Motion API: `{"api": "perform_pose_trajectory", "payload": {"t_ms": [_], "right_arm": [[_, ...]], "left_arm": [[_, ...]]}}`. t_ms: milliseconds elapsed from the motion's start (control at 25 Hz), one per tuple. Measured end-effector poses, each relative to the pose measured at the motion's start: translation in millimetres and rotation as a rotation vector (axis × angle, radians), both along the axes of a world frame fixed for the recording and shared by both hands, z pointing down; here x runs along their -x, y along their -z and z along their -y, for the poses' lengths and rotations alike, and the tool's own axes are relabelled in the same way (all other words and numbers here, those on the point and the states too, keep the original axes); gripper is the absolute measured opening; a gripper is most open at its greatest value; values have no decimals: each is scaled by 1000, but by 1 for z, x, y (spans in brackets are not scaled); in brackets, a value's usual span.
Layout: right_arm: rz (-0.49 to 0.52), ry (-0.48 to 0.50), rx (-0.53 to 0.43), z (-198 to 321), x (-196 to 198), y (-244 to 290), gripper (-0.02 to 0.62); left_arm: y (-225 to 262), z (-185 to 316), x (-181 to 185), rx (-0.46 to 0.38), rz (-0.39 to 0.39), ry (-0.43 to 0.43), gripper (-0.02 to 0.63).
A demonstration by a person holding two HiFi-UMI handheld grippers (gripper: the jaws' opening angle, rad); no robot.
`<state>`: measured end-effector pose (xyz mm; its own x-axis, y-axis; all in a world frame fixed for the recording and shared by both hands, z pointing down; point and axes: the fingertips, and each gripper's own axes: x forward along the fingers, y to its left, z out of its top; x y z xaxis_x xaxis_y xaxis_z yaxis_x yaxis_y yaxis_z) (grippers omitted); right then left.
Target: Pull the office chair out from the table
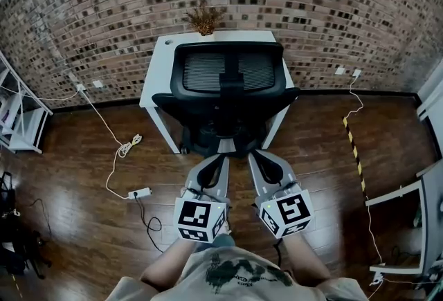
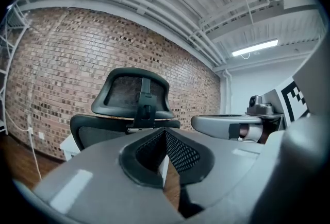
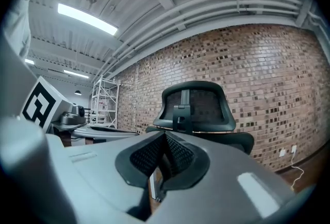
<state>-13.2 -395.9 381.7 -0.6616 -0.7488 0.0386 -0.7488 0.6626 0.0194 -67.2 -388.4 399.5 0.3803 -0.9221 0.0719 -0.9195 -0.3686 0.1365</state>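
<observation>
A black mesh office chair [image 1: 227,85] stands pushed in at a small white table [image 1: 158,61], its back toward me. In the left gripper view the chair [image 2: 135,99] shows ahead at some distance, and likewise in the right gripper view [image 3: 196,107]. My left gripper [image 1: 221,149] and right gripper [image 1: 257,153] point level at the chair's back, side by side, a short way from it and touching nothing. Both are shut with nothing between the pads: left gripper [image 2: 165,133], right gripper [image 3: 165,136].
A dried plant [image 1: 203,19] sits on the table by the brick wall. A power strip with cables [image 1: 140,192] lies on the wooden floor at left, near a white shelf [image 1: 17,116]. A taped cable [image 1: 353,144] and a metal rack [image 1: 408,223] are at right.
</observation>
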Motion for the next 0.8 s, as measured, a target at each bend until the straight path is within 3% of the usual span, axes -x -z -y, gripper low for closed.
{"api": "perform_pose_trajectory", "payload": {"t_ms": [320,520,800], "right_arm": [[7,26,-15,48,26,15,28],[33,40,-22,73,31,26,65],[30,47,-51,97,27,43,117]], "left_arm": [[17,50,27,-18,-36,-97,19],[32,72,43,-59,-54,-153,95],[53,98,72,-106,-25,-149,148]]}}
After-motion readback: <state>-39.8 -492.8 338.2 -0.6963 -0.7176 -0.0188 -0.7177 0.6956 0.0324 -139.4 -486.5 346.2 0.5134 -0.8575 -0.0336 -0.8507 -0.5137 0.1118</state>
